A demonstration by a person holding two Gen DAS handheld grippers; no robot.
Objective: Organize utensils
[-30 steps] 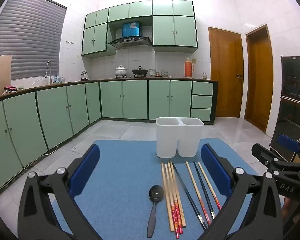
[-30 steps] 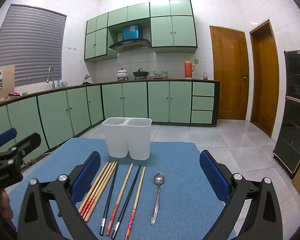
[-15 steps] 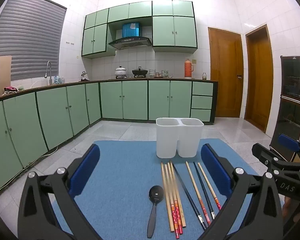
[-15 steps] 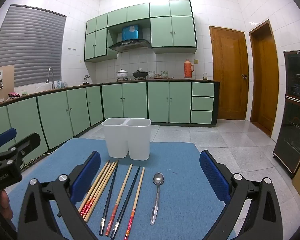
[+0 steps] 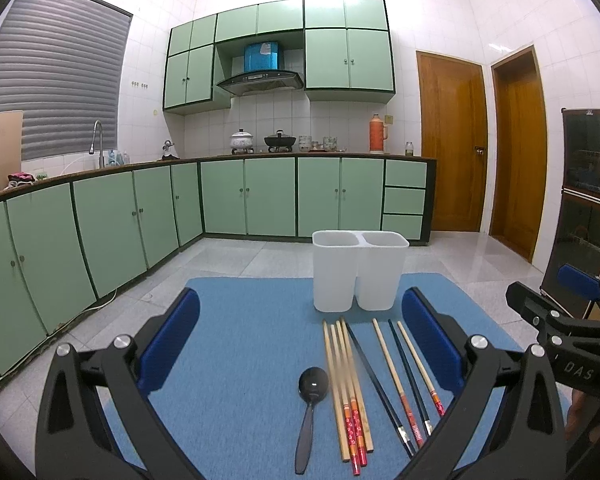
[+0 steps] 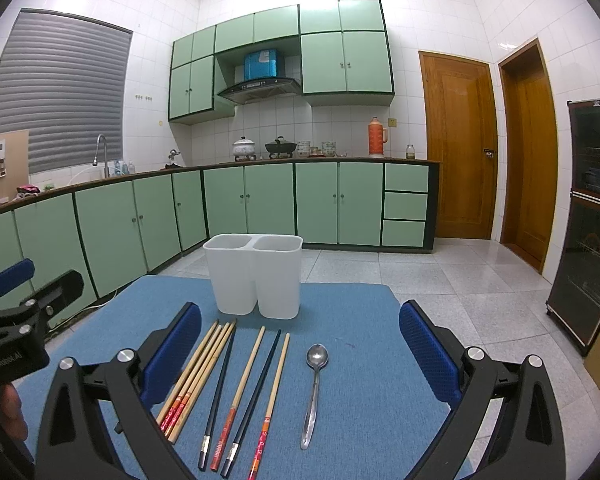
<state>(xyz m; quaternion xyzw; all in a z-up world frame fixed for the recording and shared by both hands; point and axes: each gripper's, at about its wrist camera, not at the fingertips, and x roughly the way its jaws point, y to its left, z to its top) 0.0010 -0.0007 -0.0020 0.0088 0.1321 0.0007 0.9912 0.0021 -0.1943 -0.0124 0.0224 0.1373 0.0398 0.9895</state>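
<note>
A white two-compartment holder point(image 5: 358, 270) stands upright at the far side of a blue mat point(image 5: 244, 340); it also shows in the right wrist view point(image 6: 256, 276). In front of it lie several wooden and black chopsticks point(image 5: 348, 384) point(image 6: 236, 384), side by side. A black spoon point(image 5: 310, 404) lies left of them. A metal spoon point(image 6: 315, 388) lies right of them. My left gripper point(image 5: 300, 340) is open and empty above the near mat. My right gripper point(image 6: 300, 344) is open and empty above the chopsticks and metal spoon.
The mat point(image 6: 360, 340) covers a table with tiled floor beyond its far edge. Green kitchen cabinets point(image 5: 260, 200) run along the back and left. Two wooden doors point(image 5: 452, 144) and a dark cabinet point(image 6: 592, 216) stand at the right.
</note>
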